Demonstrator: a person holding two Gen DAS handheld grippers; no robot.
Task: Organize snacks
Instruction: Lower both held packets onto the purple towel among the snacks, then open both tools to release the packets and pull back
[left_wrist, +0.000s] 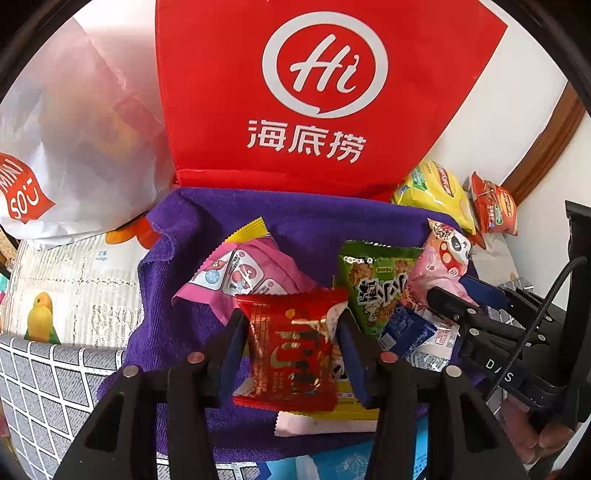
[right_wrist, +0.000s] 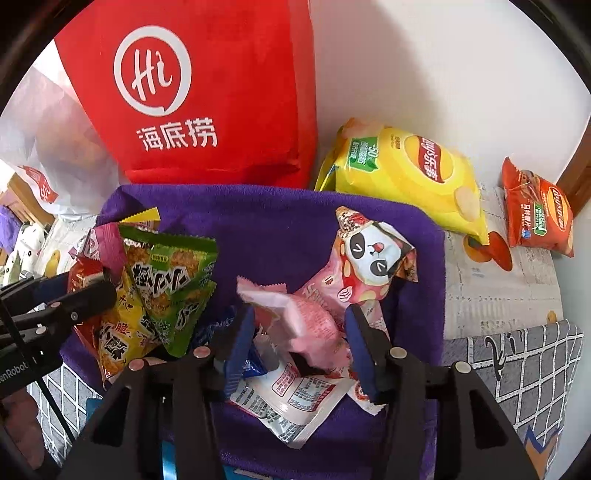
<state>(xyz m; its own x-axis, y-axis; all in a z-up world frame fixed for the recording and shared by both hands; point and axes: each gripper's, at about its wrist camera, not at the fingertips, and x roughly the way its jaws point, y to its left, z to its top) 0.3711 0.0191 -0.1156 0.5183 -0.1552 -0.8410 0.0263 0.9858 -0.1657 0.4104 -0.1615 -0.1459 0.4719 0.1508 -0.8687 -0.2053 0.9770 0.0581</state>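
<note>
Lying on a purple cloth (left_wrist: 295, 221) spread over the table (right_wrist: 498, 277), near its back edge: a loose heap of small snack packets.

Left gripper (left_wrist: 291, 332): tilted down over the near left part of the cloth, jaws apart. Between them, a shiny red packet (left_wrist: 295, 354), flat and face up, its two side edges reaching just to the blue pads; no squeeze or crumple to see. Under its lower edge, a yellow and a white wrapper. Behind it, toward the left edge of the cloth, a pink packet with round pictures (left_wrist: 240, 273), with a yellow wrapper tip poking out at the back.

Right gripper (right_wrist: 299, 332): tilted down over the near right part of the cloth, jaws also apart. Between them, a crumpled pale pink packet (right_wrist: 310, 325), with a little free space toward the right pad, so not clamped. Below it, a white packet with red print (right_wrist: 295, 398), and a dark blue packet (left_wrist: 402, 328) just beside the left pad.

In the middle of the cloth, between the two grippers, green packets (right_wrist: 170, 273) leaning on a yellow-orange one. Toward the right edge of the cloth, a pink panda packet (right_wrist: 373, 254), standing half upright.

At the back edge of the cloth, touching it, a tall red bag (left_wrist: 325, 92) with a white "Hi" logo, standing upright. To its left, a white plastic bag (left_wrist: 74, 147). At the back right corner of the table, against the wall, a yellow chips bag (right_wrist: 406, 173) and, well apart from the heap, an orange-red chips bag (right_wrist: 539, 210).
</note>
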